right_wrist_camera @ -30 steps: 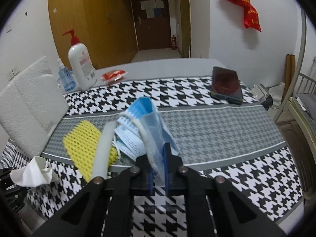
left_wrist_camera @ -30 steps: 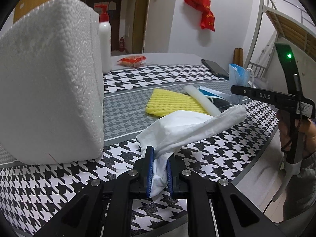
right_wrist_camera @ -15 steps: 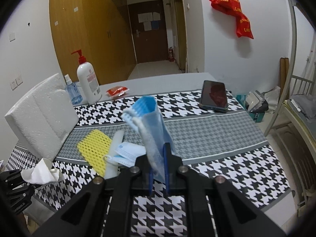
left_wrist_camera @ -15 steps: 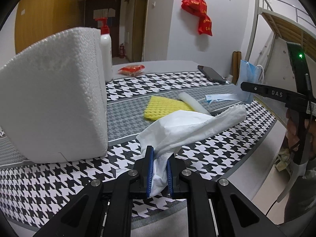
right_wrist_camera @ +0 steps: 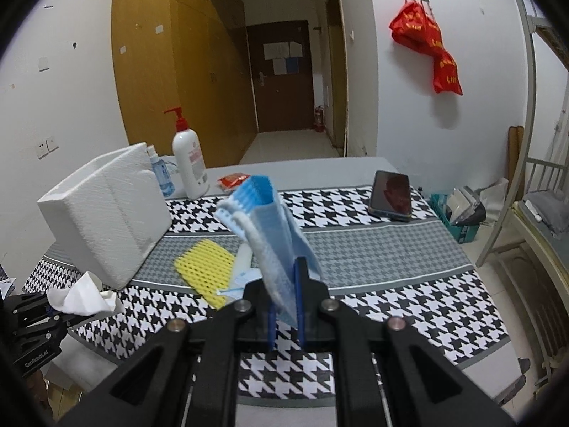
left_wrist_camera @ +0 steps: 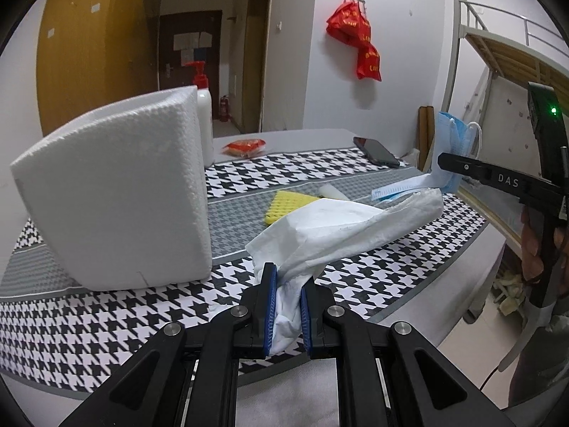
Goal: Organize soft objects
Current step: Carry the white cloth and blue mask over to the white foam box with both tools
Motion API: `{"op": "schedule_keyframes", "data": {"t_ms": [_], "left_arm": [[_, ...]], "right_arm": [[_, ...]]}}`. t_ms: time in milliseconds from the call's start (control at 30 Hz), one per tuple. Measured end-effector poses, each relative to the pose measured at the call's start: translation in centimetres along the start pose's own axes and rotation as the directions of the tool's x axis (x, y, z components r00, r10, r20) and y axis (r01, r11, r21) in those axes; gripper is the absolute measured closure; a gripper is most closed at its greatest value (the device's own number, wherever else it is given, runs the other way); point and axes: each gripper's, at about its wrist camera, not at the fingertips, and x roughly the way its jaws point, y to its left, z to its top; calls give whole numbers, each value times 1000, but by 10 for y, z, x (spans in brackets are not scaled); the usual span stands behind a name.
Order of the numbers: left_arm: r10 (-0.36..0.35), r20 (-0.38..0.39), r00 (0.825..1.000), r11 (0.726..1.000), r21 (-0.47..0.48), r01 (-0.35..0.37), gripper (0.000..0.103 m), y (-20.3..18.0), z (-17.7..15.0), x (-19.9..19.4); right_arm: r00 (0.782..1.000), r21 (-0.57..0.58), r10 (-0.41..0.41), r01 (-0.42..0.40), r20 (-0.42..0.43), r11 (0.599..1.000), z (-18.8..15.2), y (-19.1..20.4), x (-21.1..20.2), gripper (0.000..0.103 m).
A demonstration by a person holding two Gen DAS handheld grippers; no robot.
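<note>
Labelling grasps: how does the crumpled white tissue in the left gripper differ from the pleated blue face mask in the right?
The crumpled white tissue is plain and irregular; the pleated blue face mask is ribbed, with white ear loops. The tissue juts forward, the mask stands up from its pads. Both are soft, lifted off the table and pinched in shut grippers, left gripper and right gripper.

Foam block (left_wrist_camera: 117,192) blocks left; right prob. free.

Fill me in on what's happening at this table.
A person is sorting soft things with two handheld grippers. The left gripper is shut on a crumpled white tissue; the right gripper is shut on a blue face mask, both held above the houndstooth table. A yellow sponge lies beside the foam block.
</note>
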Motion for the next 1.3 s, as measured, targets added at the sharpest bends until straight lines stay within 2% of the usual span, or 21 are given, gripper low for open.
{"op": "schedule_keyframes", "data": {"t_ms": [333, 700, 967, 1300], "left_arm": [[0, 49, 999, 1000, 4, -1, 90, 3, -4, -26], [10, 107, 994, 1000, 1, -10, 90, 13, -3, -51], [37, 138, 990, 999, -12, -36, 90, 25, -5, -65], [107, 160, 981, 993, -61, -98, 90, 48, -9, -80]], "right_arm": [[997, -11, -1, 2, 79, 1000, 7, 14, -35, 92], [995, -27, 11, -8, 101, 1000, 4, 35, -46, 92], [992, -55, 63, -57, 111, 997, 4, 56, -51, 92], [985, -105, 124, -112, 117, 988, 8, 88, -48, 92]]}}
